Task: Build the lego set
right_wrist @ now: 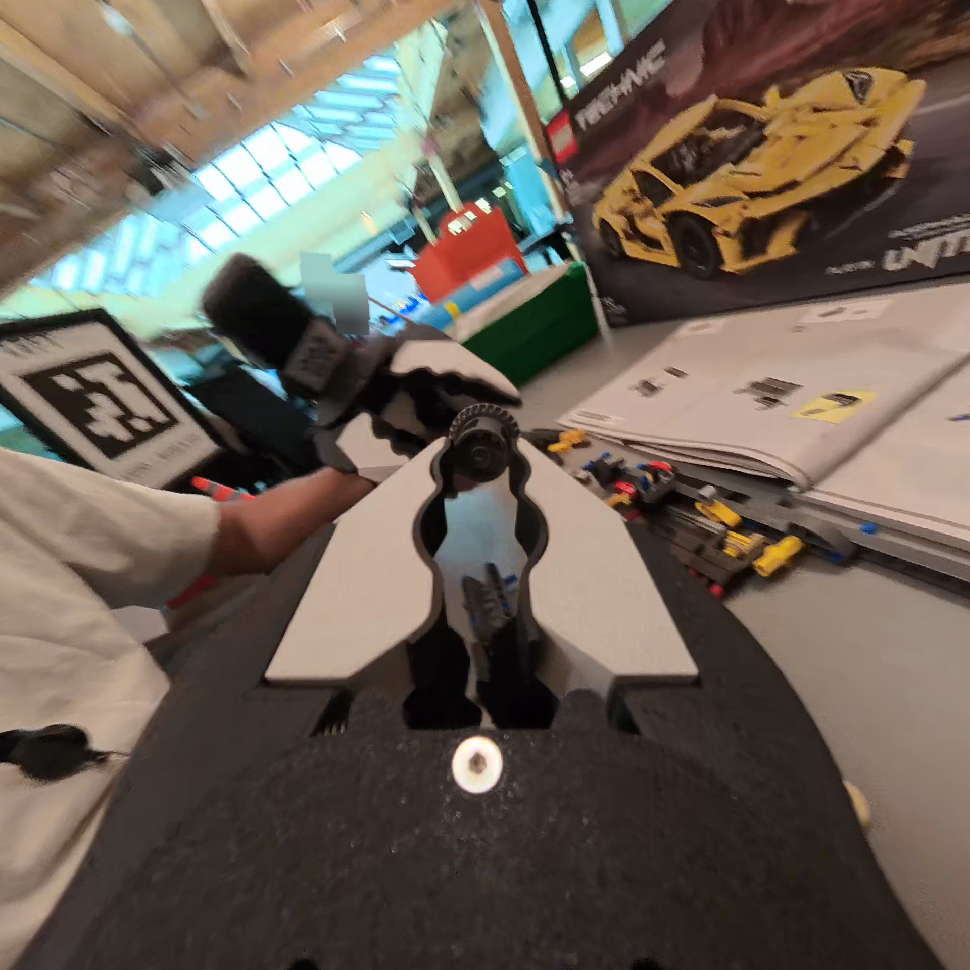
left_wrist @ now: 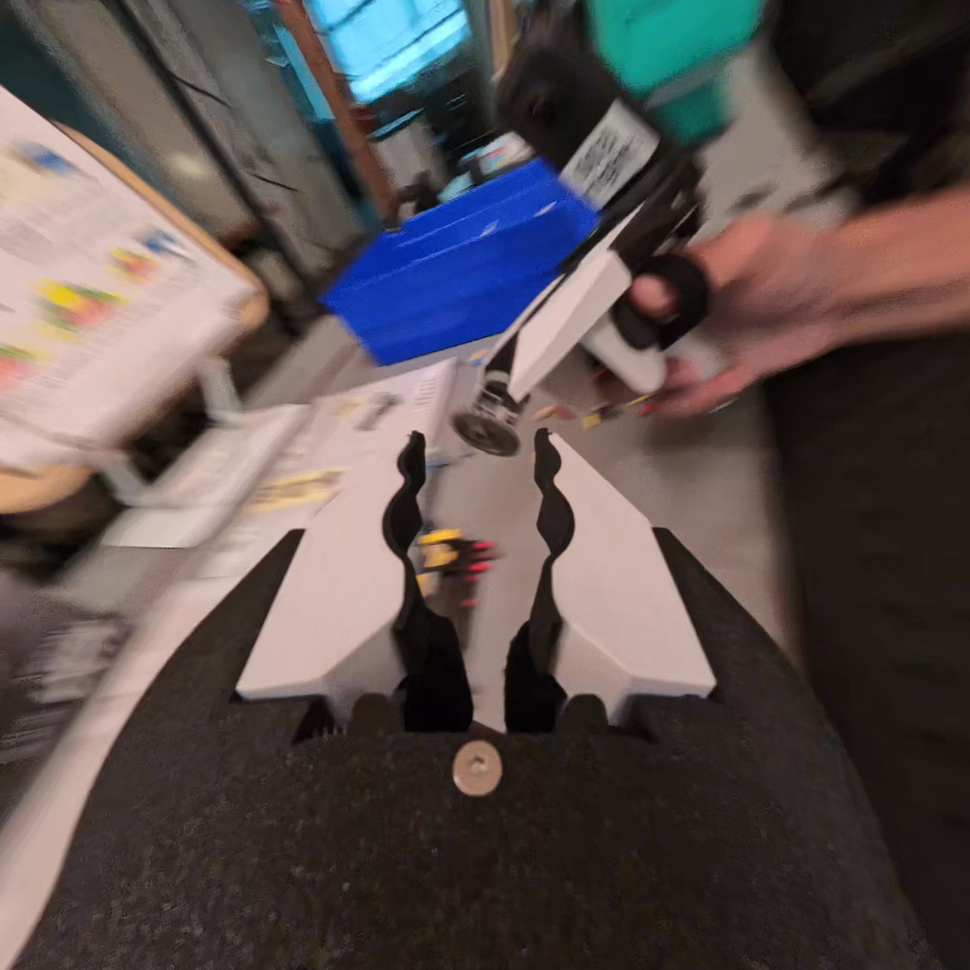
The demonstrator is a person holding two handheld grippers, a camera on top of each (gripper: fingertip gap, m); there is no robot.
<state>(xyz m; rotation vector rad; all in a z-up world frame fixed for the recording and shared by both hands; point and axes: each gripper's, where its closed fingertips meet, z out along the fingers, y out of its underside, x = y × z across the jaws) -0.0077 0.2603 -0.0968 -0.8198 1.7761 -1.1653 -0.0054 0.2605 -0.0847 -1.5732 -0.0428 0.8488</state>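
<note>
Right gripper (right_wrist: 478, 462) tilts up off the grey table (right_wrist: 840, 656), jaws nearly closed and clamped on a dark grey gear piece (right_wrist: 478, 446) at the very tips; toothed ring shows above the fingertips. In the left wrist view the same piece hangs from that gripper (left_wrist: 485, 420), with the person's hand (left_wrist: 735, 315) wrapped round the white handle, forearm coming in from the right, gripper angled down-left.

Left gripper (left_wrist: 478, 446) points forward and low over the table (left_wrist: 682, 498), jaws moderately parted, nothing between them; heavy blur. A small yellow, black and red part-built lego assembly (left_wrist: 451, 556) lies on the table below its fingers. From the right wrist view the left gripper (right_wrist: 420, 409) sits just beyond the gear, tips close to it, contact unclear; a bare forearm (right_wrist: 273, 525) and white sleeve (right_wrist: 78, 577) reach in from the left.

Farther out: loose lego parts (right_wrist: 708, 530), yellow, black, red, blue, beside an open instruction booklet (right_wrist: 787, 409). Behind it stands the set box (right_wrist: 761, 183) with a yellow car picture. Blue bin (left_wrist: 462, 262) beyond in the left view. Marker board (right_wrist: 99, 399) at far left.
</note>
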